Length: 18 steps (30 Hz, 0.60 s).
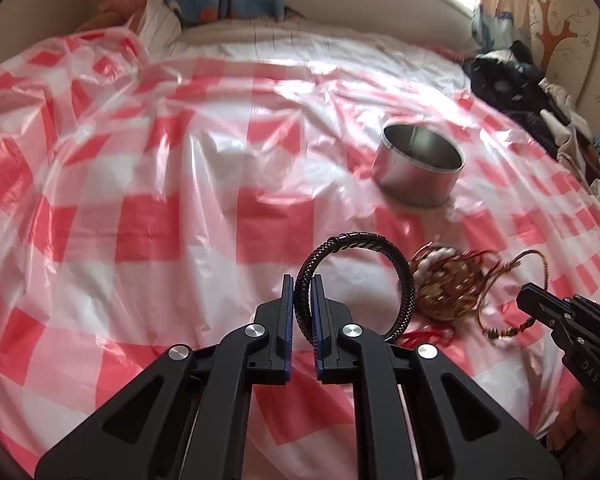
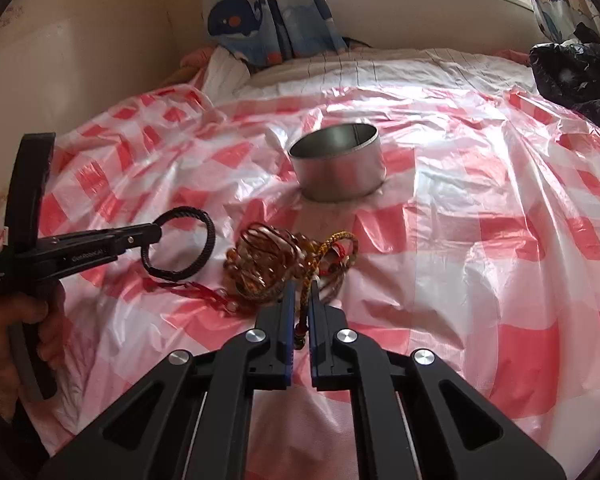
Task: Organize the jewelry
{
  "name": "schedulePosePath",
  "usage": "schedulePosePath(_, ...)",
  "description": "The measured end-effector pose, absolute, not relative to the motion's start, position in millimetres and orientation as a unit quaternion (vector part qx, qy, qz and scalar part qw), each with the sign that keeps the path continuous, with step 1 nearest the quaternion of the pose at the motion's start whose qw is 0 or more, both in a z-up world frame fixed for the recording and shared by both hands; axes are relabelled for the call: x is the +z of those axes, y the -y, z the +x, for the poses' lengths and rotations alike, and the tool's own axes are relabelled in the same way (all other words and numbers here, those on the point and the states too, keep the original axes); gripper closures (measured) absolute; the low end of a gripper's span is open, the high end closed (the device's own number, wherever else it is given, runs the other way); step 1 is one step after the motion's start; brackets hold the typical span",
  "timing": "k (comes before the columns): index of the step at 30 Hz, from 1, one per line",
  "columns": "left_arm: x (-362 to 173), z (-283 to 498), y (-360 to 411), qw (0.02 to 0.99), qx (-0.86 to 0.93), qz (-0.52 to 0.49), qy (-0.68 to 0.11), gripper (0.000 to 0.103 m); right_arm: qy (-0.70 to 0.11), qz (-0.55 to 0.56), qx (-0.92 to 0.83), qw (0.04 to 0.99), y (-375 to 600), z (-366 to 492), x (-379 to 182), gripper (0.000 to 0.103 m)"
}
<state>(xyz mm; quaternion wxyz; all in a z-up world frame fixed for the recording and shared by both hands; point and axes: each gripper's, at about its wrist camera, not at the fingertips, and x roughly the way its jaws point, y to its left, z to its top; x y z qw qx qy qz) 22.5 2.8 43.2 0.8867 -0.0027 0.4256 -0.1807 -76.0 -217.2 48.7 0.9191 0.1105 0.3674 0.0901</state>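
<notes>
Gripping tight: left tongs (image 1: 301,294) on black bracelet (image 1: 396,276), right tongs (image 2: 301,300) on beaded cord (image 2: 302,322).

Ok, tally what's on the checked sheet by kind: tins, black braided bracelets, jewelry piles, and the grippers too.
Metal tin: 1, open, nothing visible inside
Black braided bracelet: 1, pinched in the left gripper
Tangled pile of brown, gold and red jewelry: 1; pieces too knotted to count
Grippers: 2; right gripper is shut on a cord from that pile
Total: 5

both wrist views look down close along their fingers (from opposite sides), sharing the tin (image 1: 420,170) (image 2: 338,168)
</notes>
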Motion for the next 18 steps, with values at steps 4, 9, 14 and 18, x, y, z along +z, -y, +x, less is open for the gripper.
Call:
schedulePosePath(4, 53.5, 19.7, -9.1, 0.887, -0.203, -0.039, -0.412, 0.096, -0.318, 0.127, 0.122, 0.932, 217.7, -86.5, 68.3, 0.097)
schedulePosePath(9, 42.2, 23.4, -7.1, 0.882, -0.188, -0.034, -0.431, 0.096, -0.341, 0.122, 0.122, 0.924, 214.3, -79.9, 63.5, 0.097)
schedulePosePath(14, 34.0, 26.0, -5.6, 0.880, -0.174, -0.020, -0.442, 0.095, -0.357, 0.122, 0.106, 0.920, 216.4, -79.2, 55.1, 0.046)
schedulePosePath(18, 31.6, 26.6, -6.2, 0.878, -0.169, -0.016, -0.447, 0.095, -0.367, 0.103, 0.101, 0.919, 209.3, -78.2, 51.2, 0.038)
